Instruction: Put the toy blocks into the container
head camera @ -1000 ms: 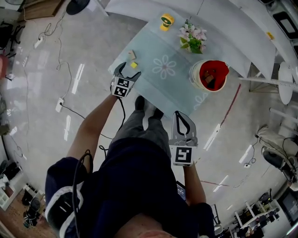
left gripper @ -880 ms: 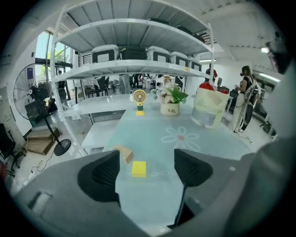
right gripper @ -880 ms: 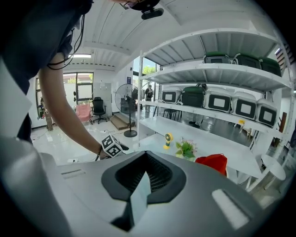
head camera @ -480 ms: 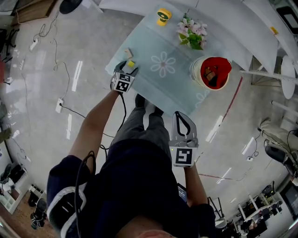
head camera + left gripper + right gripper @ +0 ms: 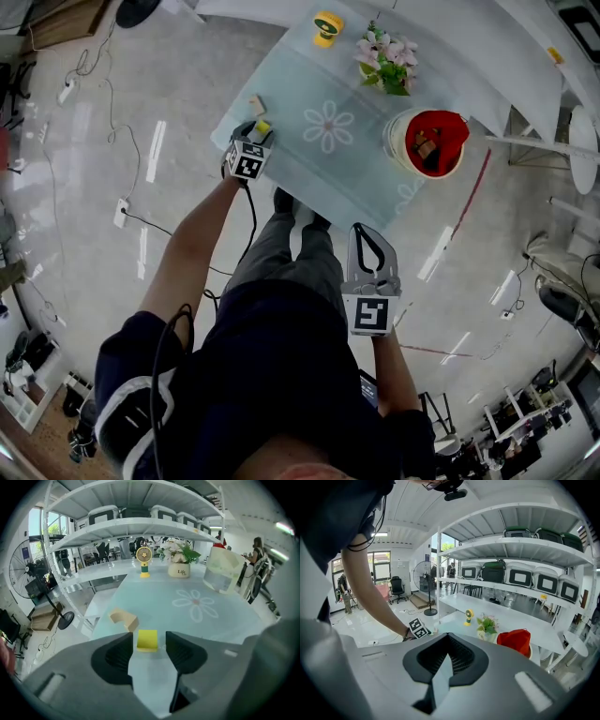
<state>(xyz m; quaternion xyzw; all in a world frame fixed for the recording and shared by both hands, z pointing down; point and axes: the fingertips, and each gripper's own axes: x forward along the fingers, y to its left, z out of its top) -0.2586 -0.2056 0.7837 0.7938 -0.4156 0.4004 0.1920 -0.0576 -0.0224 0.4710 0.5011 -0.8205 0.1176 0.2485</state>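
Left gripper [image 5: 257, 133] advanced since earlier frame; jaws closing, half-narrow, around small yellow cube toy block [image 5: 147, 640], pads not touching yet. Block sits on pale glass table [image 5: 309, 164], 9 o'clock from red-lined white bucket [image 5: 396, 141]. Probably light, stiff, smooth: pinch flat side faces. Right gripper [image 5: 447, 653] closed, empty.

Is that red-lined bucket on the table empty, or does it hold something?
Not empty: the head view shows the bucket holding a few small blocks.
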